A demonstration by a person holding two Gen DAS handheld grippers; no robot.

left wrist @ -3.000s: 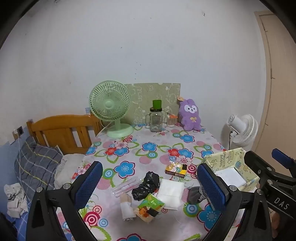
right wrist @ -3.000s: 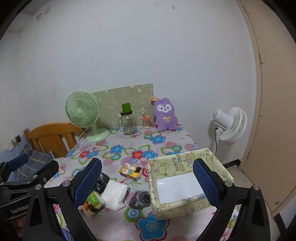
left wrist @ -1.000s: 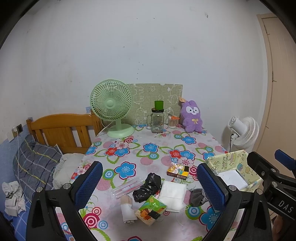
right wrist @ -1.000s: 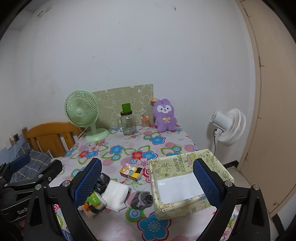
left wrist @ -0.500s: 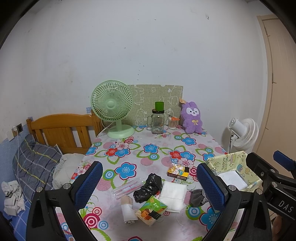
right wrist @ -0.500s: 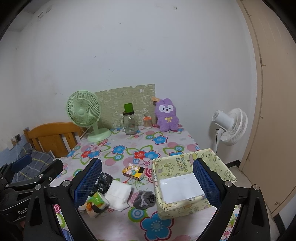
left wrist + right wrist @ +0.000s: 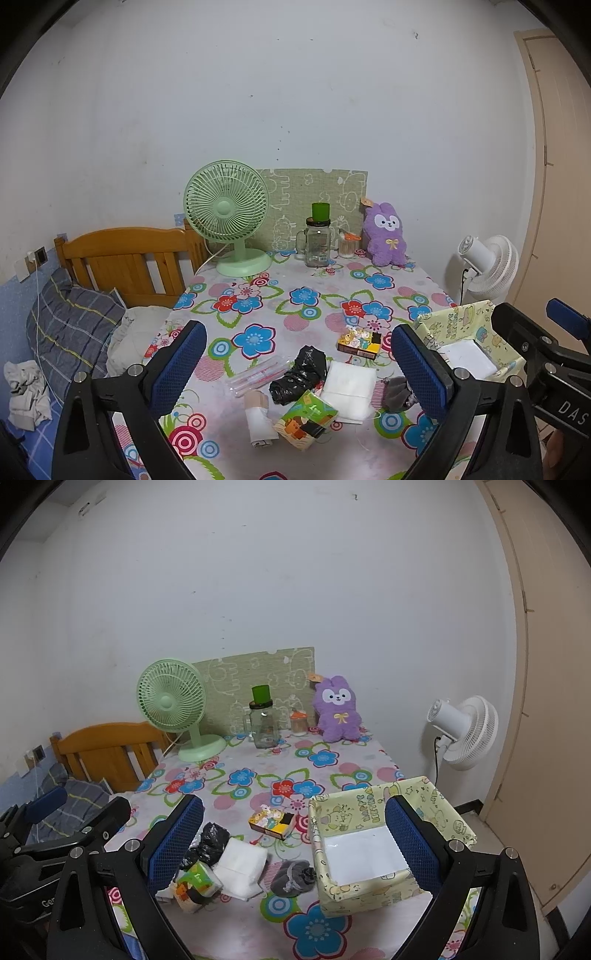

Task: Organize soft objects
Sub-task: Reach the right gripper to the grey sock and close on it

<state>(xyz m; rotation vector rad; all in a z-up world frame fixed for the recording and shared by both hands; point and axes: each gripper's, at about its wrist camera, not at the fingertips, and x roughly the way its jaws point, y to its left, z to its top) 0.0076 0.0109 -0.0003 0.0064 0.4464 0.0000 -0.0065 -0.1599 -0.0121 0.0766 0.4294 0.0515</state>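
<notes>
Near the front of the flowered table lie a grey sock (image 7: 292, 878), a white folded cloth (image 7: 240, 864), a black plastic bag (image 7: 299, 374), a green tissue pack (image 7: 306, 419) and a rolled beige-and-white sock (image 7: 258, 415). A yellow patterned box (image 7: 388, 836) stands open at the front right, with only a white sheet on its floor. A purple plush bunny (image 7: 384, 234) sits at the back. My left gripper (image 7: 301, 369) is open above the pile. My right gripper (image 7: 293, 843) is open, above the grey sock and the box's left wall. Neither holds anything.
A green desk fan (image 7: 231, 218), a glass jar with a green lid (image 7: 317, 238) and a small cup (image 7: 298, 720) stand along the back. A small cartoon box (image 7: 271, 821) and clear pen tubes (image 7: 256, 374) lie mid-table. A wooden bed frame (image 7: 125, 258) is left, a white floor fan (image 7: 461, 731) right.
Both cameras have drifted slightly; the view of the table has shifted a little. Nothing on the table has moved and both grippers stay open.
</notes>
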